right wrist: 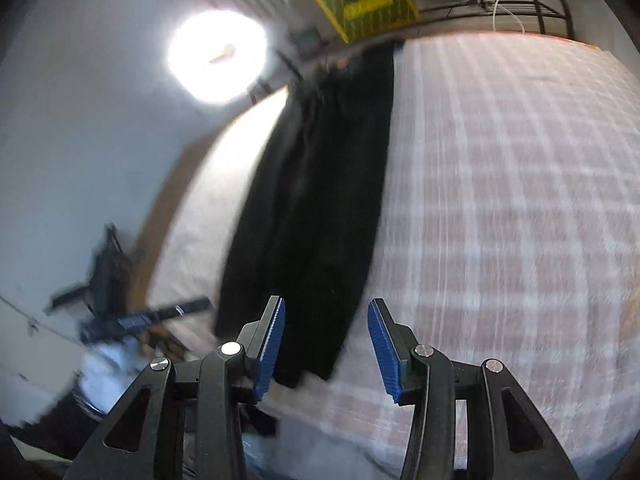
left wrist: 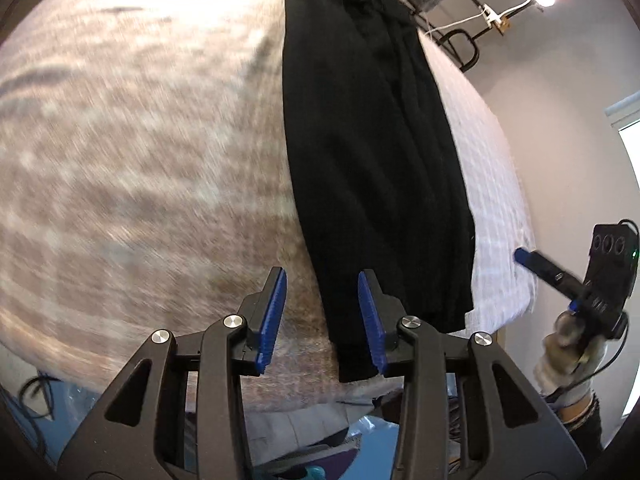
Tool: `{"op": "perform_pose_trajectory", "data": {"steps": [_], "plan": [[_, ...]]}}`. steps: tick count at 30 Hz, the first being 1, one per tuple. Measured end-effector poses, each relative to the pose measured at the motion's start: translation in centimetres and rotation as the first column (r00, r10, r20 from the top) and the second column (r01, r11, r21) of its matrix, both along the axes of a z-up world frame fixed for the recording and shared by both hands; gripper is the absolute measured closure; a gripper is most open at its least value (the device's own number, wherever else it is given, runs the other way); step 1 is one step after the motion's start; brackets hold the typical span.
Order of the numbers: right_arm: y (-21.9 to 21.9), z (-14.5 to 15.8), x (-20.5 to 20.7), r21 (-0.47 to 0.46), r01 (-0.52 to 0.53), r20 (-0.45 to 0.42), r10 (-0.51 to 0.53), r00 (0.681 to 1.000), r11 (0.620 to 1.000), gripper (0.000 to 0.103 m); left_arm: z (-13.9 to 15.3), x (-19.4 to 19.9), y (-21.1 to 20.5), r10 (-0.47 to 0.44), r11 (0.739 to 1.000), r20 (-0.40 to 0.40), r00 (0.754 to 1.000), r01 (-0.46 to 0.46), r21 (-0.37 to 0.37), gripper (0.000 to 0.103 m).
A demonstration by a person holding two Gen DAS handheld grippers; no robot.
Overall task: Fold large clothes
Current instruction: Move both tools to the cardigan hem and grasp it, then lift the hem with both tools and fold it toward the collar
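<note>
**Loose hem, blurred aim**

We had both tools spread and holding nothing: the left gripper and the right gripper hovered over the near end of the black garment, which lay as a long narrow strip along the checked bedsheet toward the yellow basket. Both views were smeared, so we judged a hasty pinch could catch the sheet too, or only one layer, skewing the fold.

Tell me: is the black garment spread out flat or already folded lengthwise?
Folded lengthwise: the black garment lies as a long narrow strip on the checked bed cover, with layered lengthwise creases. Both grippers are open, clear of it.
</note>
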State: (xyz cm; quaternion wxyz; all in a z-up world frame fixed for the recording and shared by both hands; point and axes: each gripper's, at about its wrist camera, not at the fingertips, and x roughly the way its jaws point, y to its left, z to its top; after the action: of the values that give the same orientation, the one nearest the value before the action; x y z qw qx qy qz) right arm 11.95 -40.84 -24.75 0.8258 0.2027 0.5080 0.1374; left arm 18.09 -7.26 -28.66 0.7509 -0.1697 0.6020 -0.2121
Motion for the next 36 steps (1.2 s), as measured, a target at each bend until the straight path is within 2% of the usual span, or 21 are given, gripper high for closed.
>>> {"op": "perform_pose_trajectory", "data": {"steps": [1, 7, 10, 13, 17, 18, 20, 21, 22, 23, 26, 29, 31, 33, 36], "plan": [[0.4, -0.9, 0.0, -0.012, -0.002, -0.018, 0.002, 1.0, 1.0, 0.055, -0.2, -0.1, -0.2, 0.004, 1.0, -0.001, 1.0, -0.004, 0.003, 0.066], [1.1, -5.7, 0.2, 0.073, 0.011, -0.106, -0.003, 0.994, 0.997, 0.055, -0.5, -0.3, -1.2, 0.024, 0.999, -0.001, 1.0, -0.024, -0.031, 0.065], [1.3, -6.3, 0.1, 0.13, 0.007, -0.078, 0.003, 0.997, 0.992, 0.055, -0.5, -0.4, -1.7, 0.016, 0.999, 0.0, 1.0, -0.016, -0.041, 0.065], [1.4, -6.8, 0.3, 0.201, 0.01, -0.067, 0.004, 0.998, 0.98, 0.055, -1.1, -0.3, -2.1, 0.018, 0.992, -0.057, 0.998, -0.025, -0.123, 0.065], [2.2, -7.5, 0.5, 0.261, -0.006, -0.037, 0.016, 0.999, 0.965, 0.055, -1.2, 0.4, -2.6, 0.012, 0.988, -0.053, 0.999, -0.02, -0.15, 0.065], [2.5, -7.6, 0.7, 0.265, -0.011, -0.03, 0.02, 0.999, 0.964, 0.055, -1.3, 0.7, -2.6, 0.015, 0.987, -0.055, 0.998, -0.023, -0.157, 0.074], [2.4, -7.8, 1.1, 0.272, -0.015, -0.034, 0.025, 0.999, 0.962, 0.067, -1.7, 1.3, -3.2, 0.011, 0.987, -0.067, 0.998, -0.022, -0.162, 0.092], [2.5, -8.2, 1.5, 0.273, -0.013, -0.038, 0.025, 0.999, 0.962, 0.07, -1.7, 1.6, -3.4, 0.016, 0.986, -0.063, 0.998, -0.026, -0.164, 0.093], [2.5, -8.4, 1.7, 0.276, -0.008, -0.04, 0.019, 0.999, 0.961, 0.083, -1.5, 1.6, -3.5, 0.018, 0.985, -0.06, 0.998, -0.028, -0.168, 0.094], [2.5, -8.7, 1.8, 0.284, -0.003, -0.05, 0.018, 0.999, 0.959, 0.089, -1.2, 1.7, -3.5, 0.016, 0.985, -0.052, 0.999, -0.025, -0.169, 0.094], [3.0, -8.5, 1.8, 0.288, 0.016, -0.05, -0.001, 0.999, 0.957, 0.091, 1.5, 1.3, -2.3, 0.025, 0.981, 0.003, 1.0, -0.024, -0.194, 0.094], [3.5, -5.6, 1.0, 0.362, 0.009, 0.004, -0.011, 1.0, 0.932, 0.092, 5.0, 0.2, -0.1, 0.044, 0.977, 0.104, 0.994, -0.021, -0.211, 0.095], [3.8, -3.8, 0.2, 0.356, -0.023, 0.055, 0.004, 0.998, 0.934, 0.092, 5.3, 0.0, 0.9, 0.052, 0.978, 0.124, 0.991, -0.025, -0.207, 0.095], [4.0, -4.0, 0.0, 0.342, -0.03, 0.046, 0.015, 0.999, 0.939, 0.092, 3.4, 0.1, 1.2, 0.058, 0.981, 0.067, 0.996, -0.044, -0.187, 0.095], [4.5, -7.8, 0.4, 0.29, 0.01, -0.078, 0.013, 0.997, 0.957, 0.093, -1.1, 0.4, 0.6, 0.066, 0.988, -0.07, 0.995, -0.075, -0.136, 0.095]]}}
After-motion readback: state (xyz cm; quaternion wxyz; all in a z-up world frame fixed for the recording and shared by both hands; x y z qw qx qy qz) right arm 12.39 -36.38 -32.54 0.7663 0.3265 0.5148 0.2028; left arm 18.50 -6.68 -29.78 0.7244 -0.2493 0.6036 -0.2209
